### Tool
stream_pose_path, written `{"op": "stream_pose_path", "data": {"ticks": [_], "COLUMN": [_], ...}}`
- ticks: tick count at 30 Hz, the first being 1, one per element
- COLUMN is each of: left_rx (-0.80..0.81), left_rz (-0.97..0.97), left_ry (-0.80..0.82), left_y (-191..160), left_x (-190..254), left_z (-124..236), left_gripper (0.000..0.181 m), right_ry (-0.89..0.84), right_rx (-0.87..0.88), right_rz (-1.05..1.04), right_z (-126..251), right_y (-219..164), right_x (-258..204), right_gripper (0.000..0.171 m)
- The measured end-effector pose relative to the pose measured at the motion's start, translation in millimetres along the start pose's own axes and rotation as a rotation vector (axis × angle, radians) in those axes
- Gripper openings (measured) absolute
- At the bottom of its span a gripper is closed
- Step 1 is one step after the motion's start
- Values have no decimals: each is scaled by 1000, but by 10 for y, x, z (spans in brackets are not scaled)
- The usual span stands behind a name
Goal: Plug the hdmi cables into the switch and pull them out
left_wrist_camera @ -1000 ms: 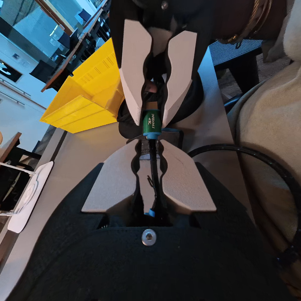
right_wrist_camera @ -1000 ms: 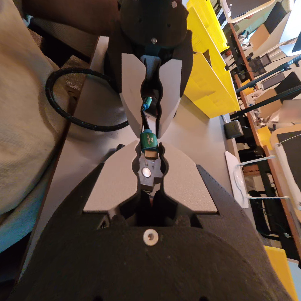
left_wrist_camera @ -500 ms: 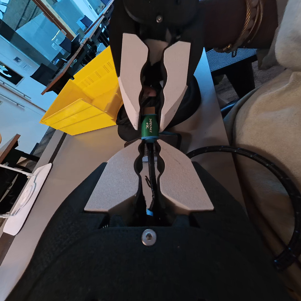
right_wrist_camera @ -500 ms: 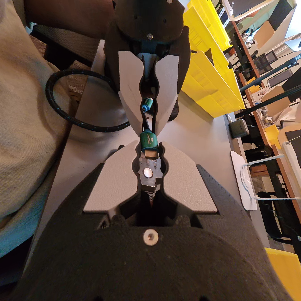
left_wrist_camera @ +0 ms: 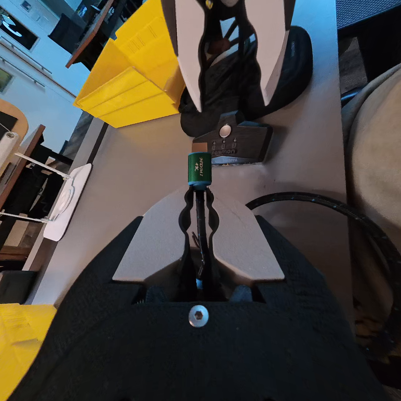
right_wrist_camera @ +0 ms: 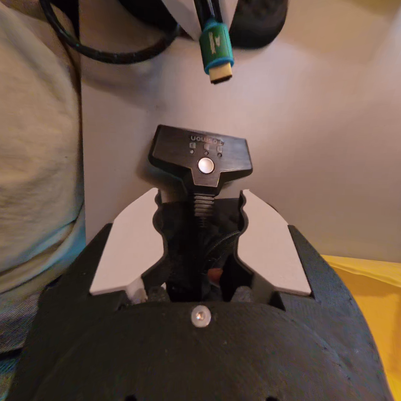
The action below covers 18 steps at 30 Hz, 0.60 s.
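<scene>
My left gripper [left_wrist_camera: 199,192] is shut on the black HDMI cable [left_wrist_camera: 200,221] just behind its green plug [left_wrist_camera: 199,167]. The plug's gold tip is free and points at the left end of the black switch [left_wrist_camera: 238,145], very close to it. The switch lies flat on the grey table [left_wrist_camera: 141,173]. My right gripper [right_wrist_camera: 200,192] is open, its fingers on either side of the ribbed neck of the switch [right_wrist_camera: 201,156] without gripping it. The green plug [right_wrist_camera: 217,47] hangs above the switch in the right wrist view. The right gripper [left_wrist_camera: 232,106] shows open at the top of the left wrist view.
Yellow bins [left_wrist_camera: 130,82] stand on the table behind the switch, and a yellow surface [right_wrist_camera: 358,303] lies beside my right gripper. The cable loops [left_wrist_camera: 325,208] along the table edge next to a person's beige clothing [right_wrist_camera: 32,152]. A white stand [left_wrist_camera: 65,201] sits at the left edge.
The green plug has come out of the switch. My right gripper has opened and let go of the switch, which now lies on the table. The two grippers have drawn apart.
</scene>
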<state>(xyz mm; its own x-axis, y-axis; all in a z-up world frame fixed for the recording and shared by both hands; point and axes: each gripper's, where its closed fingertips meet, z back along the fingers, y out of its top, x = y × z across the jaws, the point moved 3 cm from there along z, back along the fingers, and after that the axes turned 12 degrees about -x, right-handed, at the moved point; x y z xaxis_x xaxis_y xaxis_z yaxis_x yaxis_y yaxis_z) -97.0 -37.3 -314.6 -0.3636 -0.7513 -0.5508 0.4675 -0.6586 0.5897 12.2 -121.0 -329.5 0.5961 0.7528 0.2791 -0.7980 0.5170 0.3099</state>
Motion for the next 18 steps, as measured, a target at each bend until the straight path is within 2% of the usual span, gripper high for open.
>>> {"op": "stream_pose_path", "data": {"ticks": [2, 5, 7, 9, 14, 18], "left_rx": [-15, -40, -54, -86, -78, -61], "left_rz": [-1, -4, 8, 23, 82, 102], "left_ry": [-15, -19, -10, -21, -107, -93], "left_y": [-36, -72, -96, -152, -171, -95], "left_x": [27, 39, 18, 11, 17, 0], "left_z": [-40, -75, -85, -102, -82, -42], "left_gripper": [11, 11, 11, 11, 11, 11], "right_ry": [48, 148, 168, 120, 16, 56], "right_rx": [-65, -127, -128, -115, 31, 204], "right_rz": [-24, -64, -126, -103, 94, 167], "right_z": [-102, -273, -332, -335, -161, -3], "right_y": [-19, -21, 19, 36, 56, 69], "right_x": [42, 25, 50, 83, 58, -27], "right_gripper": [71, 65, 46, 44, 43, 42]}}
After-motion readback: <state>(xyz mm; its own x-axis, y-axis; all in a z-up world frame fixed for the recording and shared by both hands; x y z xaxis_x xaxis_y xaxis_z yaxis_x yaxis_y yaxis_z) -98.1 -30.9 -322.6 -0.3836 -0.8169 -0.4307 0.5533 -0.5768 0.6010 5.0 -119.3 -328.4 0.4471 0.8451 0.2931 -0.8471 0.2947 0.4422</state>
